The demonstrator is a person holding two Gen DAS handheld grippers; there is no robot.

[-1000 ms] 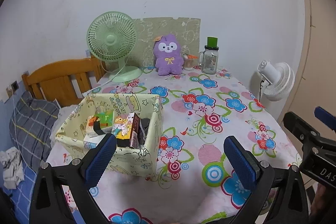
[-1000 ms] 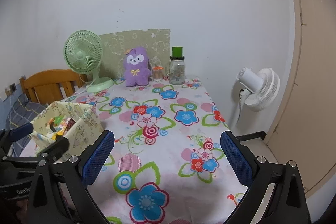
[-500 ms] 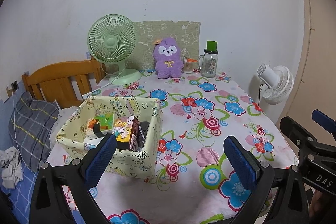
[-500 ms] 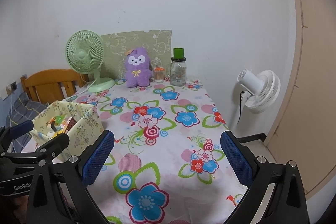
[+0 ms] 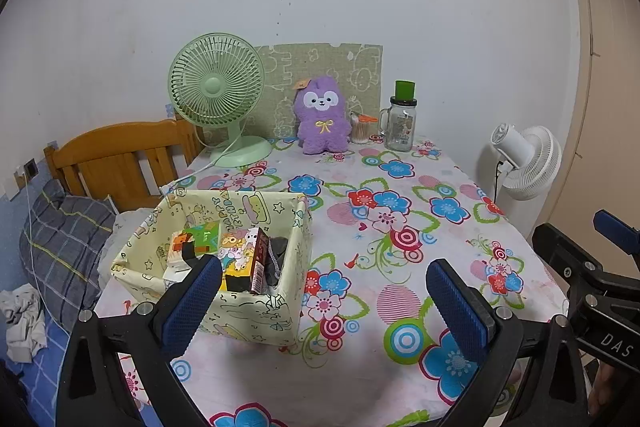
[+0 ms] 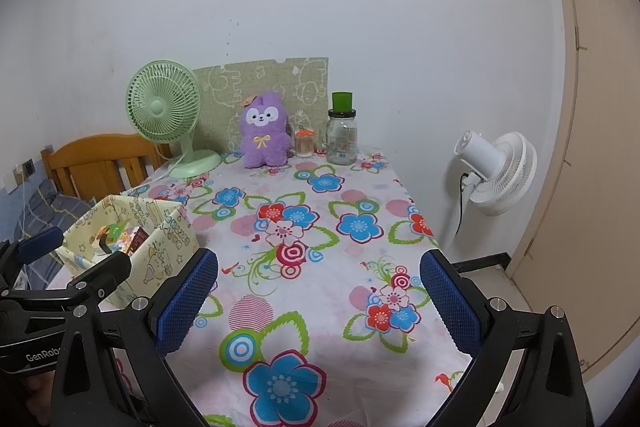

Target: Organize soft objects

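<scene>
A purple plush toy (image 5: 321, 121) stands upright at the far end of the flowered table, against a green patterned board; it also shows in the right wrist view (image 6: 264, 131). A pale yellow fabric box (image 5: 224, 311) with several colourful soft items inside sits at the near left of the table, and shows in the right wrist view (image 6: 168, 247). My left gripper (image 5: 324, 303) is open and empty, above the near table beside the box. My right gripper (image 6: 318, 301) is open and empty over the near table edge.
A green desk fan (image 5: 218, 95) stands at the far left. A glass jar with a green lid (image 5: 401, 121) and a small orange-lidded container (image 5: 361, 129) stand right of the plush. A white floor fan (image 5: 526, 161) is right of the table. A wooden bed frame (image 5: 116, 155) is on the left.
Both grippers have drawn back a little from the table, so the box and the far objects look lower and slightly farther. Both stay open and empty.
</scene>
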